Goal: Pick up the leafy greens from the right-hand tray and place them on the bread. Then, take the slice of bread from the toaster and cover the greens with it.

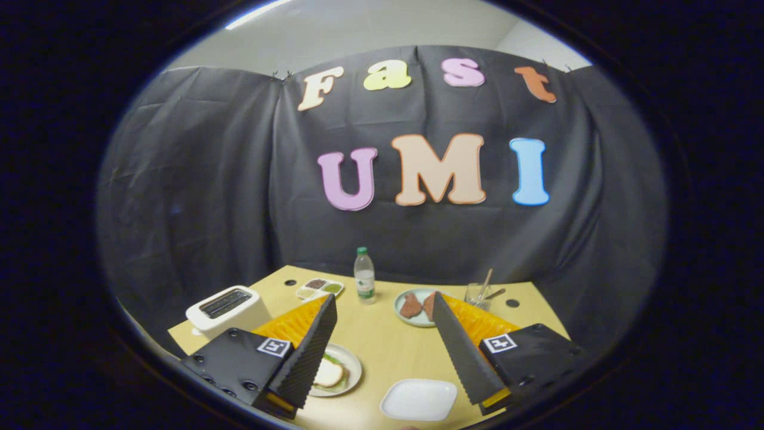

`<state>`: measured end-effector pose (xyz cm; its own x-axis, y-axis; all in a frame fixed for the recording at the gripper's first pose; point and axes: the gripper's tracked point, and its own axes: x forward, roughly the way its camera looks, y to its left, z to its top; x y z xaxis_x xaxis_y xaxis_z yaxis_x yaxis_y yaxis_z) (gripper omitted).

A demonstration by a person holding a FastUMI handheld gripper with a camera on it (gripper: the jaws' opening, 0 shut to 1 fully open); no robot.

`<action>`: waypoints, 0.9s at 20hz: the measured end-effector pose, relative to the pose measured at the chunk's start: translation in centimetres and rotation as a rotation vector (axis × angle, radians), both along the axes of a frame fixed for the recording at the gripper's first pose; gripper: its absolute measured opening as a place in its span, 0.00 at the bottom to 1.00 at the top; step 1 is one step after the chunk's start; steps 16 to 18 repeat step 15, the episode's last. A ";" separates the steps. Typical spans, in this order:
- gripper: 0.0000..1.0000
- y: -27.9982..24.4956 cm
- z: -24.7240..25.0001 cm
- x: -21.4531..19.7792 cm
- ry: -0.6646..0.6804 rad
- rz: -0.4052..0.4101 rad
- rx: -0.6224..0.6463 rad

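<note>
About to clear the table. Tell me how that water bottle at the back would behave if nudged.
The bottle stands tall and slim on a narrow base, so a high push would probably tip it. Lying down, its round body would likely roll. It looks like thin plastic, probably light. The open tongs hover well short of it.

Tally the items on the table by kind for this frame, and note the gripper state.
Toaster: 1
Round plates: 2 (sandwich plate, blue plate)
Square white tray: 1
Divided tray: 1
Water bottle: 1
Clear glass with utensils: 1
Total: 7
The gripper is open above the table, holding nothing.
</note>
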<state>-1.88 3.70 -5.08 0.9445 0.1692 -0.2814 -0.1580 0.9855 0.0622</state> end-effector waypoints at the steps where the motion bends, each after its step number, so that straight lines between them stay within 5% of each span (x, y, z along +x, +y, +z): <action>1: 1.00 -0.6 0.5 0.0 -0.023 -0.027 -0.013; 12: 1.00 -6.0 2.8 0.6 -0.153 -0.230 -0.054; 18: 1.00 -6.8 3.4 0.8 -0.178 -0.251 -0.047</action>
